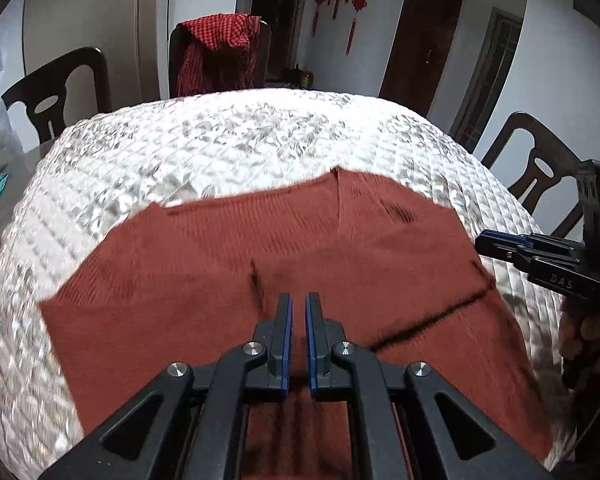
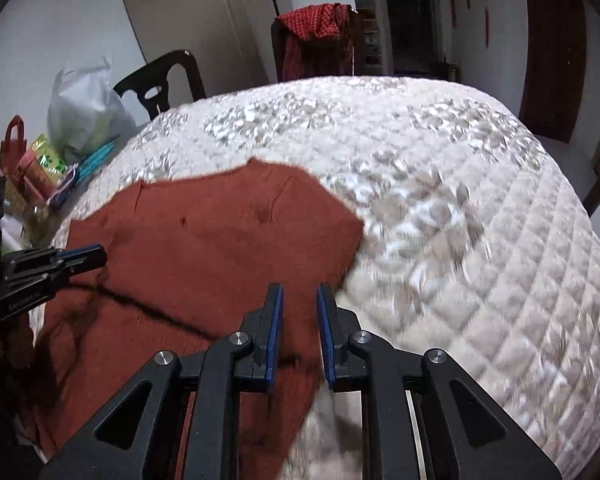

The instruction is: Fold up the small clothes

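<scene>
One rust-red sweater (image 1: 284, 264) is spread on a quilted white table cover (image 1: 228, 148), with two grippers held above it.

In the left wrist view the left gripper (image 1: 298, 300) is seen over the middle of the sweater, its jaws narrowed to a slim gap with nothing between them; the right gripper (image 1: 485, 240) appears off to the right of those jaws, at the sweater's edge. In the right wrist view the right gripper (image 2: 299, 290) is seen over the sweater's right border, its jaws slightly apart and empty, and the left gripper (image 2: 96, 254) is seen to their left. Only this view shows bags (image 2: 84, 116) and clutter beyond the cover's left side. The sweater is ribbed knit, lying flat, with one dark line across its near part. Three chairs are counted in the left view, one draped with a red checked cloth (image 1: 220, 36).
</scene>
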